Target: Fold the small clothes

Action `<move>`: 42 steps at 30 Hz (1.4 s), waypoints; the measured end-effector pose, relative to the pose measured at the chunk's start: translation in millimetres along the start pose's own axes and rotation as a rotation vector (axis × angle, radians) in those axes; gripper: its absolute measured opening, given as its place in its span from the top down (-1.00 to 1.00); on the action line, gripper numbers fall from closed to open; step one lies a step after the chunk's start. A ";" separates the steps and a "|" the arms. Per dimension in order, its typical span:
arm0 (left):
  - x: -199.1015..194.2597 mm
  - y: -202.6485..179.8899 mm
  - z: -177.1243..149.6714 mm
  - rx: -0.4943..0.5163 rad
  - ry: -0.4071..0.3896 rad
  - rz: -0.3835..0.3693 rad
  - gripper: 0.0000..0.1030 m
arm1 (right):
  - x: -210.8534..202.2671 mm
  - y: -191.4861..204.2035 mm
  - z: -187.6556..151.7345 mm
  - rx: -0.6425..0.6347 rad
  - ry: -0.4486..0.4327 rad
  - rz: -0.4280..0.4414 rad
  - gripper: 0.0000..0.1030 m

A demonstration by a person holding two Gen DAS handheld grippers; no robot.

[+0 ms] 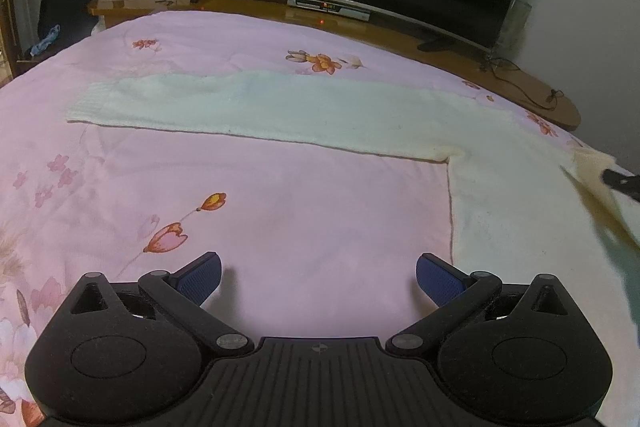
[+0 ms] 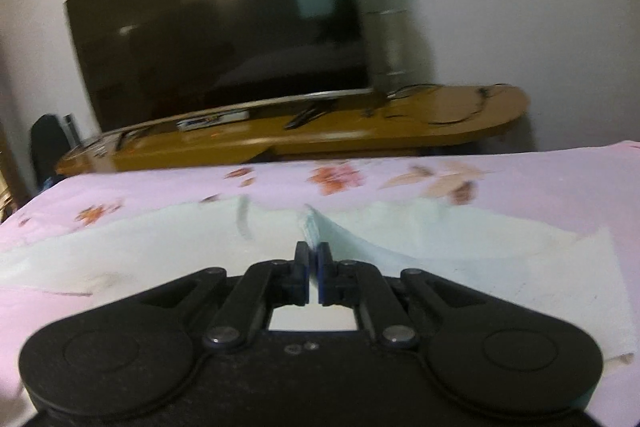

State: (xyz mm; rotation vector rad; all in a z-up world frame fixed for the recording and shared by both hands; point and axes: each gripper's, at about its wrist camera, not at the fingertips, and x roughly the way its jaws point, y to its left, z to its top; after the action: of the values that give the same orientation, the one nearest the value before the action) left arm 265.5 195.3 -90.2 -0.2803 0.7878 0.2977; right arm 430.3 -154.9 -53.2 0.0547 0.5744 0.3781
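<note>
While the white sweater [image 1: 312, 111] lies spread on the pink quilt [image 1: 240, 203], the right gripper [image 2: 313, 257] is clamped on a raised fold of it. The left gripper [image 1: 318, 277] hangs wide open over bare quilt, holding nothing, its 2 fingers [image 1: 200, 277] well apart.

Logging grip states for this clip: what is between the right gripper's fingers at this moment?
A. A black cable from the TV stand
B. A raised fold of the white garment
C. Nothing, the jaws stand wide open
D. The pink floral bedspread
B: the right gripper has its jaws closed on a pinched ridge of the white garment, which rises off the pink bedspread to meet the pads.
</note>
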 end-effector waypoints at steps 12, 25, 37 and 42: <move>8.0 -38.9 20.3 0.036 -0.013 -0.096 -0.99 | 9.6 37.7 -28.8 -0.072 0.042 0.018 0.23; 117.7 -194.0 57.2 0.003 0.177 -0.461 0.03 | -100.0 -86.9 -46.9 0.244 -0.050 -0.150 0.24; 111.9 -222.6 79.5 0.057 0.081 -0.489 0.94 | -110.8 -132.2 -70.4 0.374 -0.029 -0.226 0.25; 95.3 -202.3 106.9 0.075 0.002 -0.463 0.94 | -105.1 -132.5 -66.9 0.373 -0.024 -0.212 0.25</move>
State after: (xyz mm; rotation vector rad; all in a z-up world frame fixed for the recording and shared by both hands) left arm 472.0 61.7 -60.3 -0.3830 0.7120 -0.1672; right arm 357.2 -319.9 -75.2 0.3532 0.6153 0.0600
